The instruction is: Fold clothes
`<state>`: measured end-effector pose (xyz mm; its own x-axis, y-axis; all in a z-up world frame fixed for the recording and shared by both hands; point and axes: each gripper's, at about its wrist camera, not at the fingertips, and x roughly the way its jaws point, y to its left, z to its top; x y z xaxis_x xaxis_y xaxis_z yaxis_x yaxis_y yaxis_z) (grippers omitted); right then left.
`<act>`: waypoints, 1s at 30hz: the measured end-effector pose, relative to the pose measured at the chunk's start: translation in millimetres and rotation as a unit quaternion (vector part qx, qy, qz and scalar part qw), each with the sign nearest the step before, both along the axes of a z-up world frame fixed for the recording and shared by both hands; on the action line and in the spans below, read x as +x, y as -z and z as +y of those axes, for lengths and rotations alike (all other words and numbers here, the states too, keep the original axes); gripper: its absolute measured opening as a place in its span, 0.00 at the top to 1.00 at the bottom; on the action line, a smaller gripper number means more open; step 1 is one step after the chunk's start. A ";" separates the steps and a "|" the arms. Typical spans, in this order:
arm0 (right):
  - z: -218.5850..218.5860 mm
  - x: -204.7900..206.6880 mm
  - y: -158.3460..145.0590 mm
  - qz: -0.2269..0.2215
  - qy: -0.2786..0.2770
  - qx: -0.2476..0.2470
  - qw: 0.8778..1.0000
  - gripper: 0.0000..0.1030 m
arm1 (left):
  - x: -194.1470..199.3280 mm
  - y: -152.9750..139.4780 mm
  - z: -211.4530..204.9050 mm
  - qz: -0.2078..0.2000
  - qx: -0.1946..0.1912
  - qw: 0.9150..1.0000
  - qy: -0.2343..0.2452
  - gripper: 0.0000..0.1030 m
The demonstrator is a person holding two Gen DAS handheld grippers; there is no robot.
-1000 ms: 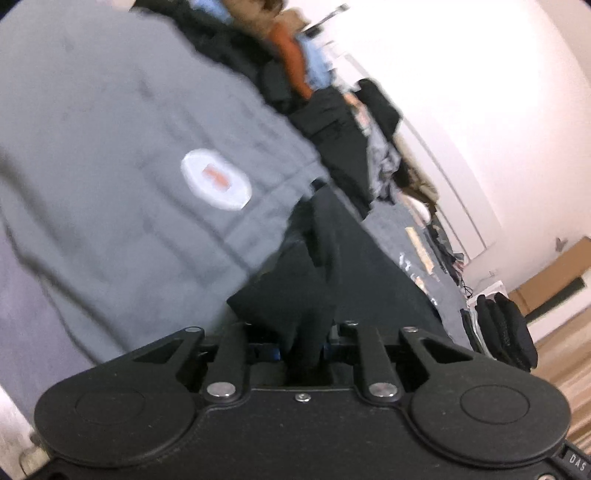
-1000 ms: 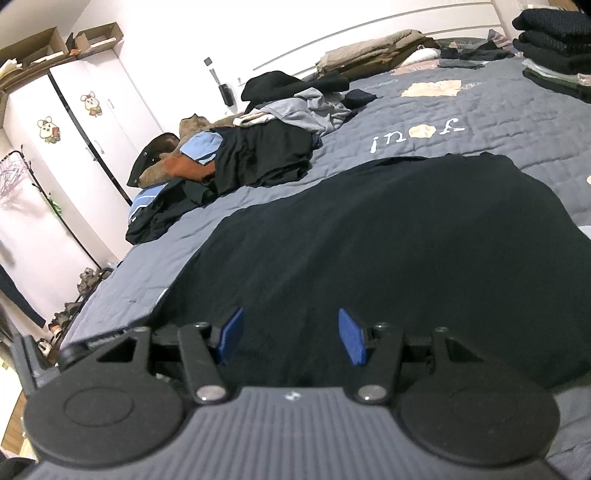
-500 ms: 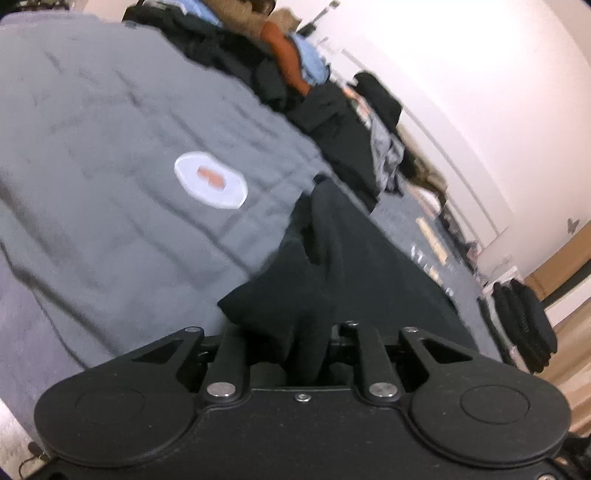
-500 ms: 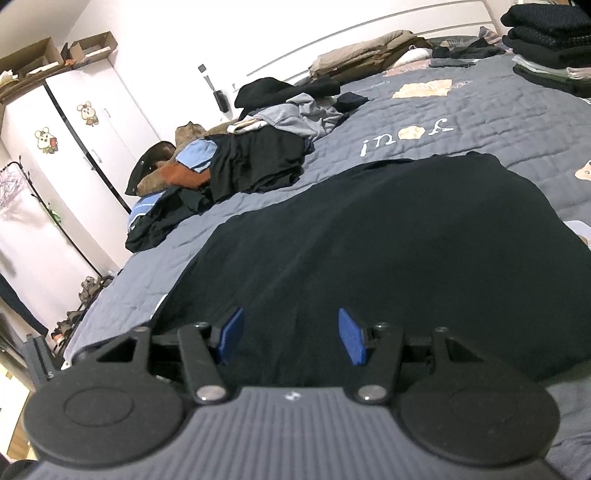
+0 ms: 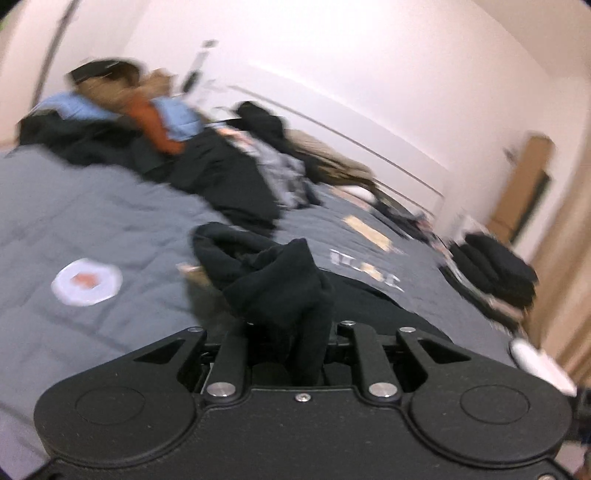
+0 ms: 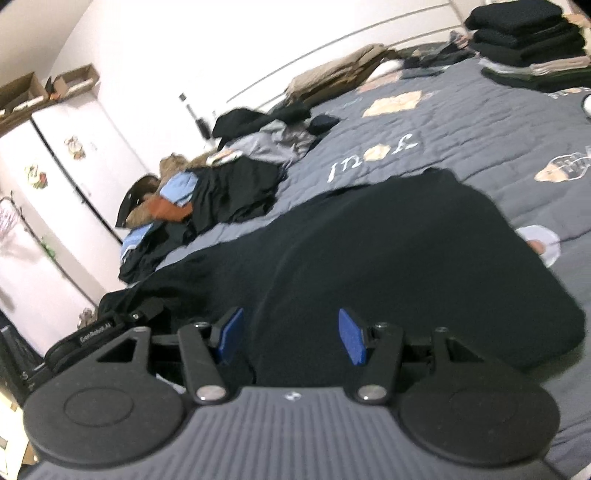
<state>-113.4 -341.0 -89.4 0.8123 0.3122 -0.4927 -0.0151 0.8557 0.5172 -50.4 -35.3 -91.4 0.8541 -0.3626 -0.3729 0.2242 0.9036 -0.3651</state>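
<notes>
1. One black garment (image 6: 388, 266) lies spread over the grey quilt (image 6: 480, 122); in the left wrist view one bunched end of it (image 5: 280, 284) is lifted clear of the bed.
2. Two grippers. The left gripper (image 5: 295, 347) is pressed together on that bunched black cloth, which fills the gap between its fingers.
3. The right gripper (image 6: 291, 338) has its two blue pads (image 6: 352, 339) spread apart with nothing pinched; it hovers over the near edge of the garment, tilted downward.
4. One heap of unfolded clothes (image 6: 221, 188) (black, light blue, orange, tan) sits near the far side of the bed.
5. One stack of folded dark clothes (image 6: 528, 29) rests at the far corner, well apart from the heap.
6. One white wardrobe (image 6: 62, 162) stands beside the bed; two open cardboard boxes (image 6: 22, 90) sit on top.
</notes>
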 end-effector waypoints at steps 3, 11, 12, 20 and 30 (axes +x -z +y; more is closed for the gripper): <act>-12.6 -3.0 -1.4 -0.004 0.015 0.003 1.000 0.45 | -3.3 -3.6 -45.1 -0.022 0.081 0.995 0.062 0.84; -48.1 -5.0 7.2 0.012 0.061 0.021 0.998 0.45 | -9.5 48.5 -134.3 0.014 0.233 0.955 0.185 0.84; -51.0 -4.9 9.1 0.016 0.063 0.022 0.998 0.45 | -8.9 56.3 -138.6 0.025 0.241 0.952 0.189 0.82; -65.4 -3.5 23.8 0.043 0.059 0.066 0.995 0.45 | -21.6 28.3 -121.1 0.020 0.192 0.953 0.233 0.38; -50.8 -4.6 38.1 0.063 0.015 0.155 0.986 0.45 | -15.8 -9.9 -43.4 0.018 0.083 0.990 0.111 0.13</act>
